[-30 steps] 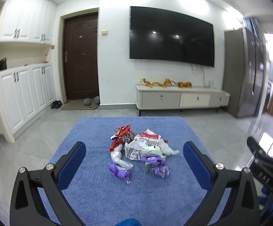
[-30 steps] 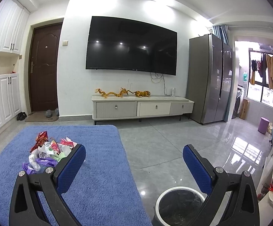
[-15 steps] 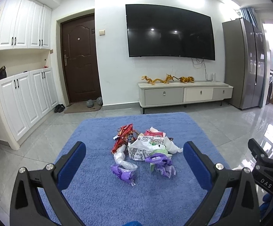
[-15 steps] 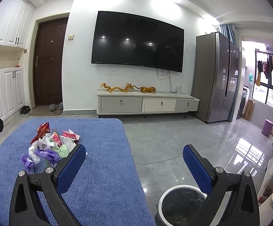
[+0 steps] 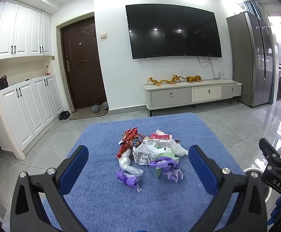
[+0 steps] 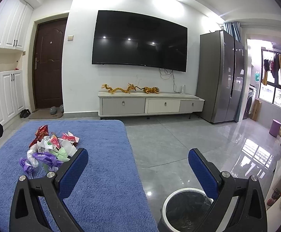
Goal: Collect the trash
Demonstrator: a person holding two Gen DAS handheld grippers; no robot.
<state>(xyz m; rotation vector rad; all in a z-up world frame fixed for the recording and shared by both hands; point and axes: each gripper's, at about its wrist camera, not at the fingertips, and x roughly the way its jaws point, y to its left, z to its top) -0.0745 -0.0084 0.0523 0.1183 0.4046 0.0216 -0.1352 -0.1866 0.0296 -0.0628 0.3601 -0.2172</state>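
Blue carpet (image 5: pixel 105 203) covers the table under my rig, with grey tiled floor (image 6: pixel 171 147) beyond it. My left tongs (image 5: pixel 138 159) hang wide open and empty over the carpet, facing the trash pile (image 5: pixel 150 154) of crumpled wrappers near its middle. My right tongs (image 6: pixel 138 159) are also spread open, holding nothing, above the carpet's right edge; the black-lined bin (image 6: pixel 185 210) stands on the floor below them.

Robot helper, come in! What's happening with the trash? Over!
Left gripper open, empty. Right gripper open, empty. Trash pile untouched on blue rug; bin beside rug. Nothing in the way.
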